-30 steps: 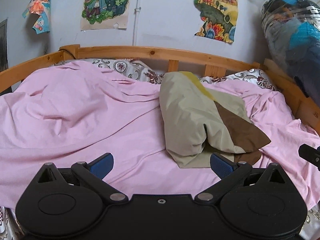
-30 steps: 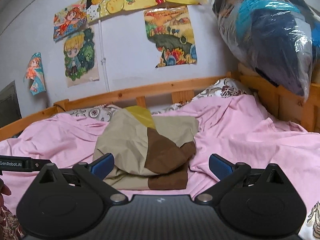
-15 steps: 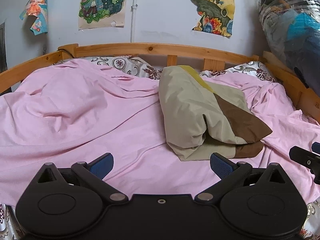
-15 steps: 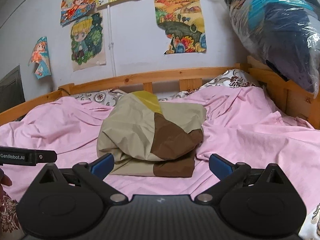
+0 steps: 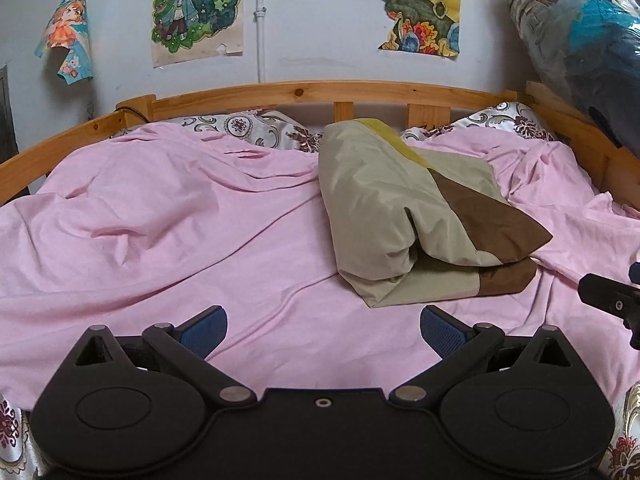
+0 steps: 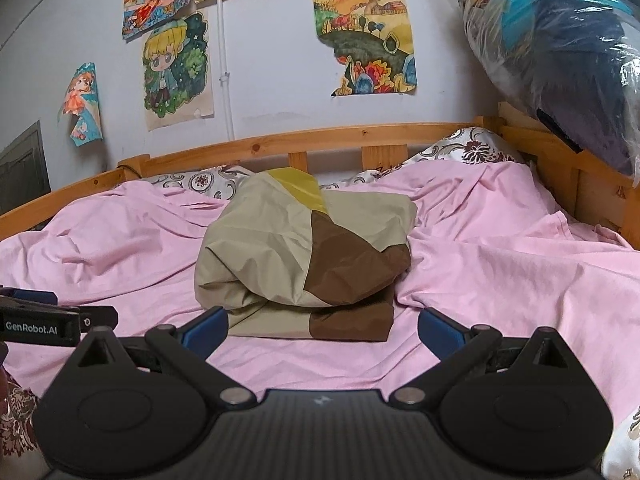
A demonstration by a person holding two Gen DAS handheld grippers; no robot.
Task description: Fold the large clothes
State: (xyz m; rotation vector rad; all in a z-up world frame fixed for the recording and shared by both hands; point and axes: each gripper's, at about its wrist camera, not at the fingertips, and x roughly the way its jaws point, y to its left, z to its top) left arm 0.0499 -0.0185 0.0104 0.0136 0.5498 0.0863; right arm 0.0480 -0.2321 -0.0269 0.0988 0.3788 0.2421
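Lying folded on the bed: the garment (image 5: 404,216), a beige, brown and yellow bundle, sitting on the pink sheet (image 5: 160,232) toward the far side, near the wooden headboard rail (image 5: 304,92). Beige layers are stacking on the left, a brown panel is overlapping on the right, a yellow strip is showing at the top near the rail.

Left claw (image 5: 323,330) is hovering over the sheet with both blue pads spread wide, gripping nothing; the garment's near edge is sitting just beyond its right pad. Right claw (image 6: 322,328) is likewise gaping wide and empty, with the garment (image 6: 304,256) directly ahead between its fingers, the near edge just past the tips, not touching as far as I can tell.

Each claw is showing up in the other's view: the right one at the right edge of the left wrist view, the left one, labelled GenRobot.AI, at the left edge of the right wrist view.

Patterned pillows (image 5: 248,128) are peeking out along the rail. Cartoon posters (image 6: 176,68) are hanging on the wall. A plastic-wrapped bundle (image 6: 560,48) is sitting at upper right above the bed frame.
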